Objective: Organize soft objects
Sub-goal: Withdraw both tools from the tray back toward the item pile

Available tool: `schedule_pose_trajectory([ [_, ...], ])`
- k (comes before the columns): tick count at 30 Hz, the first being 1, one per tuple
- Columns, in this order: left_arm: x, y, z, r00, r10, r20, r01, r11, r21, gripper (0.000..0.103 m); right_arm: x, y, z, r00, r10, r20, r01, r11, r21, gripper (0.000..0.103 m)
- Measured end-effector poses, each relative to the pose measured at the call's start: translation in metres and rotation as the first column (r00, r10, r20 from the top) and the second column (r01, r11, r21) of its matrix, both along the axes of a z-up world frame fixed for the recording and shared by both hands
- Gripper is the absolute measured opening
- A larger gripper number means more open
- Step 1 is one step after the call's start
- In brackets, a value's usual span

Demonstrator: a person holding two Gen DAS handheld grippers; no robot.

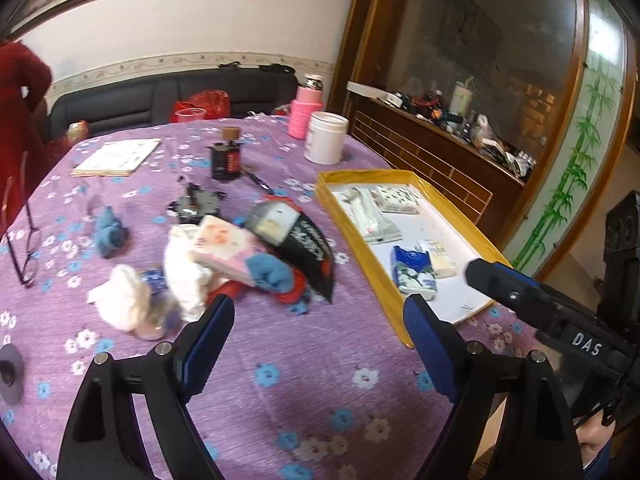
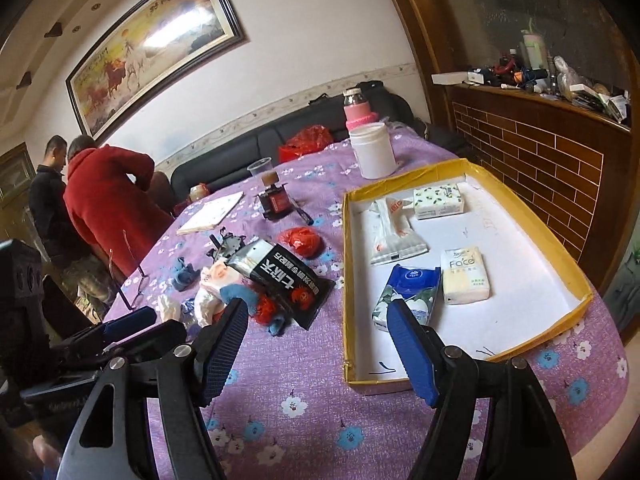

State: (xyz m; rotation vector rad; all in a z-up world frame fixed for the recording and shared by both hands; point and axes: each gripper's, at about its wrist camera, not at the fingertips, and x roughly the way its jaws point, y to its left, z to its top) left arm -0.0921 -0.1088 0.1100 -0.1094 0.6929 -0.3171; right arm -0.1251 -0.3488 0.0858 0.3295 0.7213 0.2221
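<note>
A yellow-rimmed white tray [image 2: 576, 280] [image 1: 360, 224] holds several tissue packs: a blue one [image 2: 408, 288] [image 1: 412, 274], a cream one [image 2: 464, 276], a white wipes pack [image 2: 394, 234] and a green-dotted one [image 2: 438, 200]. A pile lies left of the tray: a pink tissue pack [image 1: 224, 250] [image 2: 218, 278], a black snack bag [image 1: 300, 248] [image 2: 280, 276], blue socks [image 1: 268, 272], white cloth [image 1: 124, 296] and a blue sock apart [image 1: 108, 232]. My left gripper [image 1: 320, 316] is open and empty, near the pile. My right gripper [image 2: 320, 320] is open and empty by the tray's near left corner.
On the purple flowered tablecloth [image 2: 304, 412] stand a white jar [image 2: 374, 152], a pink-sleeved bottle [image 2: 358, 114], an ink bottle [image 2: 274, 200], a notebook [image 2: 210, 212], a red bag [image 2: 302, 242] and glasses [image 1: 24, 256]. Two people [image 2: 104, 200] stand at the far left. A cluttered wooden shelf [image 2: 560, 96] is at the right.
</note>
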Motion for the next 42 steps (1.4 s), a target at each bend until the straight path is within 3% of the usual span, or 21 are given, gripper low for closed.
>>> schedule_pose_trajectory([
  [11,-0.011,0.025,0.009,0.997,0.071,0.026,-0.069,0.997,-0.044,0.086,-0.019,0.018,0.003,0.999,0.052,0.011,-0.052,0.999,-0.012,0.077],
  [30,-0.018,0.047,0.001,0.994,0.106,0.022,-0.105,0.993,-0.057,0.086,-0.030,0.041,-0.012,0.995,0.099,-0.020,-0.100,0.994,-0.036,0.077],
  [36,-0.015,0.068,-0.001,0.985,0.169,0.020,-0.168,0.985,-0.029,0.086,-0.028,0.040,-0.018,0.994,0.103,-0.028,-0.104,0.994,-0.018,0.077],
  [42,-0.005,0.110,-0.010,0.961,0.276,-0.015,-0.276,0.961,-0.002,0.086,-0.021,0.052,-0.031,0.987,0.158,-0.042,-0.158,0.987,-0.001,0.077],
])
